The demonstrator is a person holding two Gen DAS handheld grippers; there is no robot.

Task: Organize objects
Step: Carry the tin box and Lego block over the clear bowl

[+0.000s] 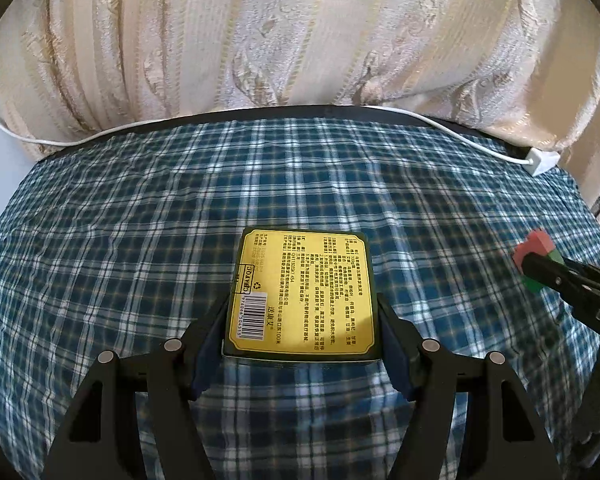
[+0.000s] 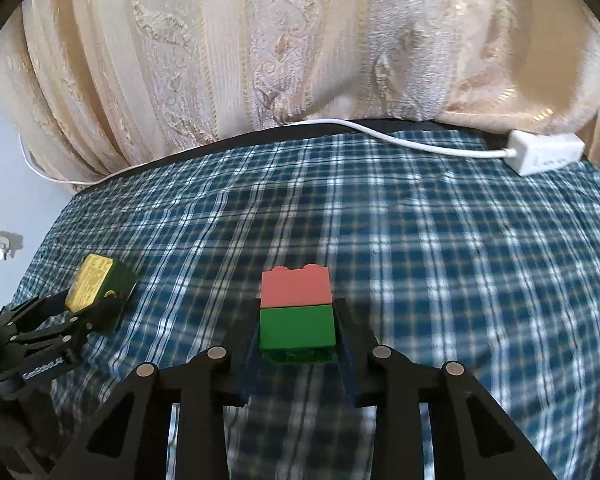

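Right wrist view: right gripper (image 2: pixel 296 330) is squeezing the block stack (image 2: pixel 296 312); left gripper (image 1: pixel 302 332) is hugging the box (image 1: pixel 302 292) to tidy both.

Blue plaid cloth (image 1: pixel 140 208), yellow-green box (image 1: pixel 300 292), pink-green bricks (image 2: pixel 296 312).

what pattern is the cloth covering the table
Blue, teal and white plaid on the cloth, with thin yellowish lines; clearest in the right wrist view.
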